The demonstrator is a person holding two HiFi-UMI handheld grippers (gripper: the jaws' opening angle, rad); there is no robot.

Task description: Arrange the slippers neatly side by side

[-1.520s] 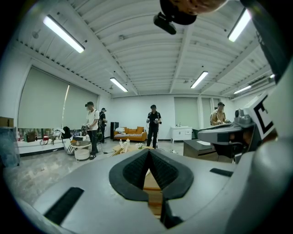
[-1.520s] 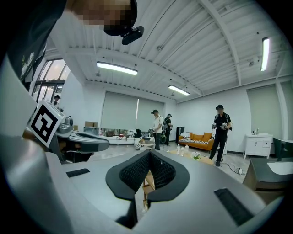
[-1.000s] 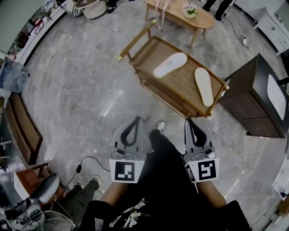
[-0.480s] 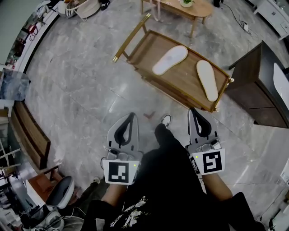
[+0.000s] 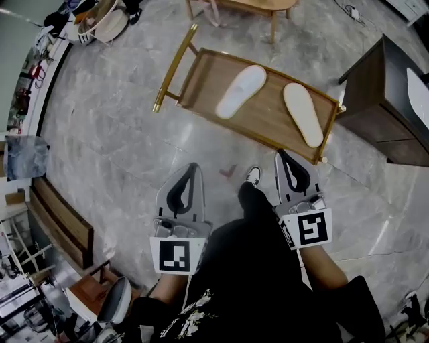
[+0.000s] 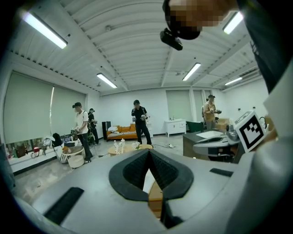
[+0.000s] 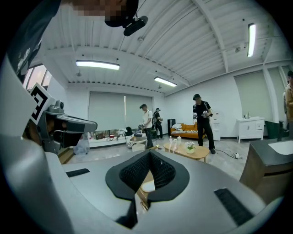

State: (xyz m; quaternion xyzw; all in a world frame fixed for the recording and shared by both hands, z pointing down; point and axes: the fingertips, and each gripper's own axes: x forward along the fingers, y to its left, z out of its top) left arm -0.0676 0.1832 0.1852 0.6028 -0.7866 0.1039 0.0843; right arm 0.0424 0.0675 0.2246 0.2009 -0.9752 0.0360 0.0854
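Note:
Two white slippers lie sole-up on a low wooden cart (image 5: 201,74). The left slipper (image 5: 241,91) is angled with its toe up and to the right; the right slipper (image 5: 302,114) slants the other way, so they splay apart. My left gripper (image 5: 193,167) is shut and empty, over the floor short of the cart's near edge. My right gripper (image 5: 280,155) is also shut and empty, close to the cart's near right corner. In the left gripper view a sliver of slipper (image 6: 147,187) and cart shows through the shut jaws; the right gripper view shows a slipper (image 7: 147,186) the same way.
A dark cabinet (image 5: 389,107) stands right of the cart. An oval wooden coffee table (image 5: 261,5) is behind it. A wooden bench (image 5: 64,224) runs along the left. Several people (image 6: 139,121) stand farther back in the room. My shoe (image 5: 252,176) is on the marble floor.
I have stepped closer to the cart: both shut grippers have advanced toward its near edge, and the cart and slippers sit nearer to the grippers in the head view.

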